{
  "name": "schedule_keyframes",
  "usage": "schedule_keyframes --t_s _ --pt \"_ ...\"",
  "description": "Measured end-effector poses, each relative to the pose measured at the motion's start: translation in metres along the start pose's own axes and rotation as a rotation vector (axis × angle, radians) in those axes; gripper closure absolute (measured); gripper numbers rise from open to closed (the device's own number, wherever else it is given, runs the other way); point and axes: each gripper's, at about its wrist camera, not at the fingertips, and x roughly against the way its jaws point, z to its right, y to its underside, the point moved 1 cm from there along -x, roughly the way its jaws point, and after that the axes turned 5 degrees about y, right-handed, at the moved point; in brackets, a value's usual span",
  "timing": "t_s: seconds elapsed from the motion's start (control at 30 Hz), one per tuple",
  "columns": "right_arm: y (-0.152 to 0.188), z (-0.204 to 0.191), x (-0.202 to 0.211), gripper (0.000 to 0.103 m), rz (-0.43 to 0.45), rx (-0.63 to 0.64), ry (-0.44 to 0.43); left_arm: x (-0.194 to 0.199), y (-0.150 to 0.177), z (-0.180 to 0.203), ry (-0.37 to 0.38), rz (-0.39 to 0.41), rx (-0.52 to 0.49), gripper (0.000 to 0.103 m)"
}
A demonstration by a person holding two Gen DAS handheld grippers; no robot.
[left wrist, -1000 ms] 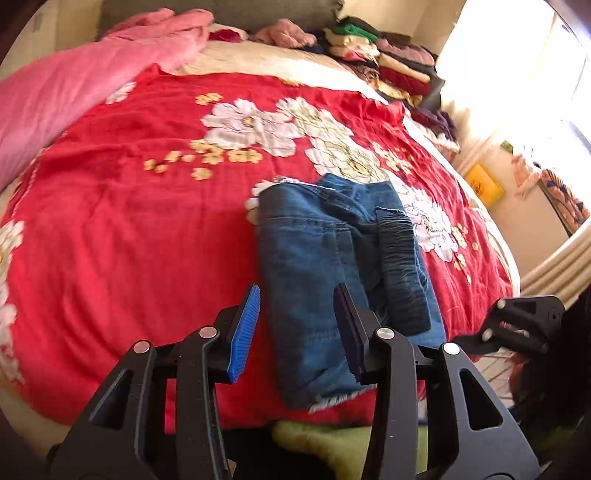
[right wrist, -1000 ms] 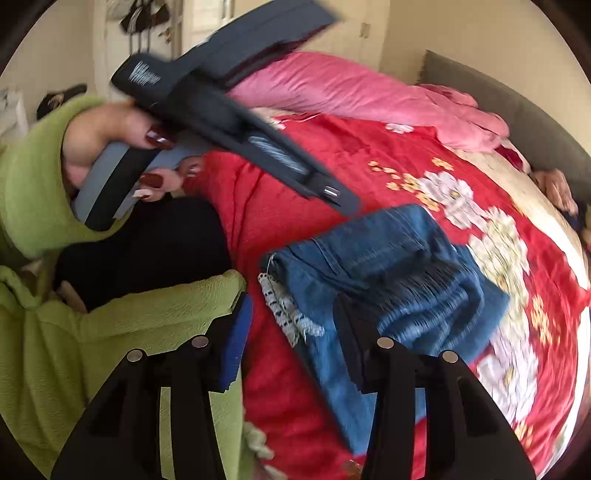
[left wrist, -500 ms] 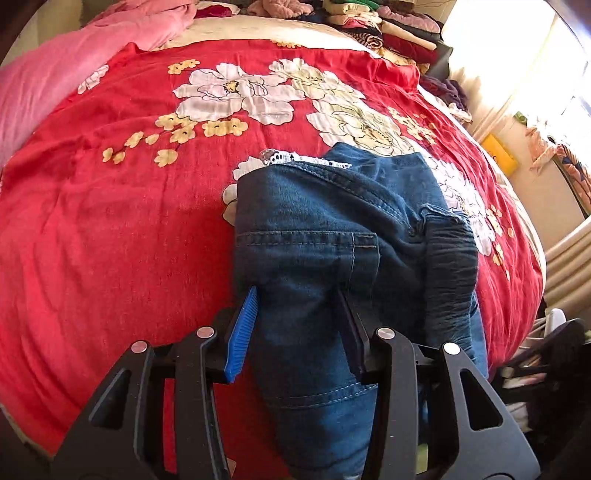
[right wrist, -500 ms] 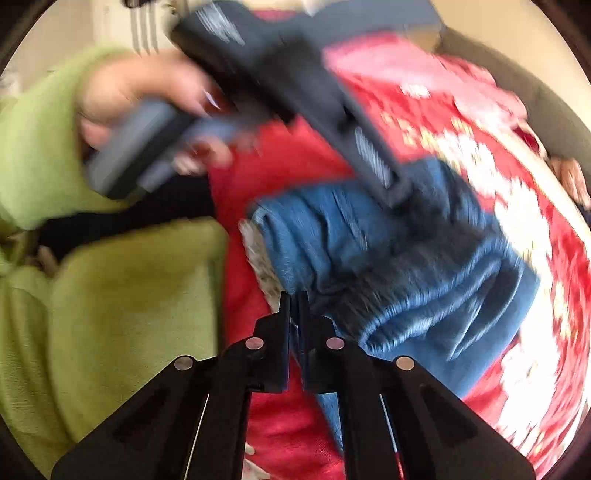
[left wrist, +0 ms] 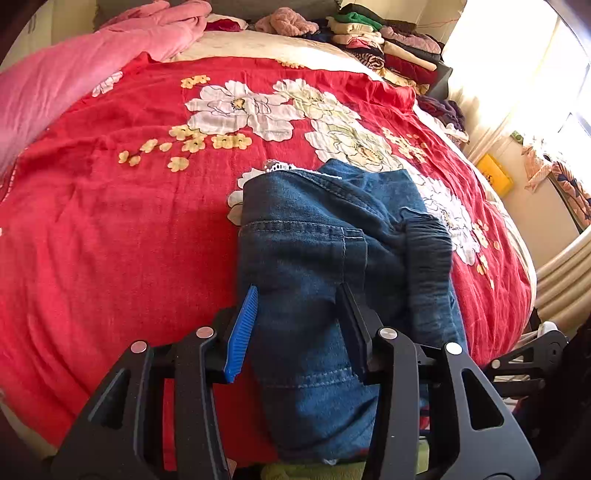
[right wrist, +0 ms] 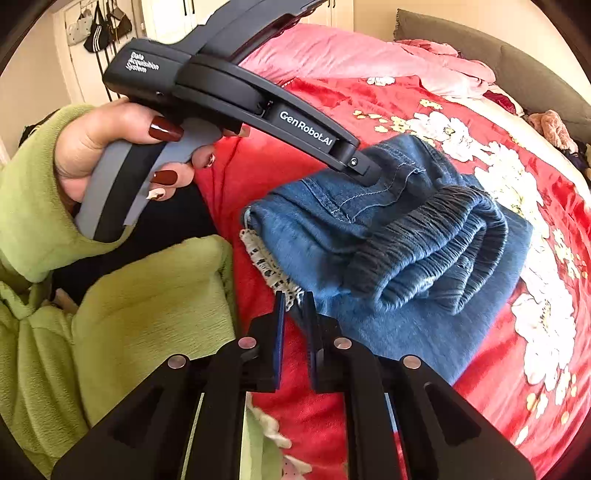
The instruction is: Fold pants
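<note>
You face a bed under a red floral cover [left wrist: 110, 221], a pink quilt [left wrist: 74, 66] bunched at its head. Stacked clothes [left wrist: 388, 44] line the far edge. Sunlight floods through the curtain [left wrist: 498, 85]. Bags [right wrist: 99, 26] hang on a pale door.

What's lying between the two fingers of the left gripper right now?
In the left wrist view, the folded blue jeans fill the gap of the open left gripper; whether the fingers touch the denim is unclear.

Right gripper [right wrist: 294, 306], jaws nearly closed on the lace hem of folded blue jeans [right wrist: 399, 236] lying on a red floral bedspread [right wrist: 498, 387].
</note>
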Motion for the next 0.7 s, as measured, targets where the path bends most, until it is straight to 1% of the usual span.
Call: schedule_keyframes --t_s 0.1,0.13,0.33,0.47,0.6,0.67,0.7 --pt "0.000 -0.002 0.011 0.093 0.019 -0.021 -0.001 0.007 0.001 0.002 -0.002 0.014 -0.004 0.067" --pt "-0.001 -0.001 0.014 0.093 0.026 -0.029 -0.007 0.009 0.000 0.003 -0.004 0.019 -0.005 0.065" --pt "-0.006 -0.006 0.036 0.082 0.071 -0.042 -0.005 0.022 0.000 0.010 -0.011 0.049 -0.019 0.064" --pt "-0.008 -0.007 0.047 0.073 0.095 -0.040 0.019 0.029 0.002 0.012 -0.020 0.063 -0.026 0.063" --pt "-0.011 -0.002 0.054 0.068 0.119 -0.056 0.040 0.038 0.004 0.013 -0.019 0.077 -0.028 0.060" --pt "-0.011 0.002 0.060 0.059 0.135 -0.072 0.055 0.042 0.005 0.014 -0.021 0.086 -0.033 0.057" --pt "-0.011 0.003 0.062 0.057 0.141 -0.077 0.062 0.045 0.005 0.015 -0.022 0.091 -0.037 0.055"
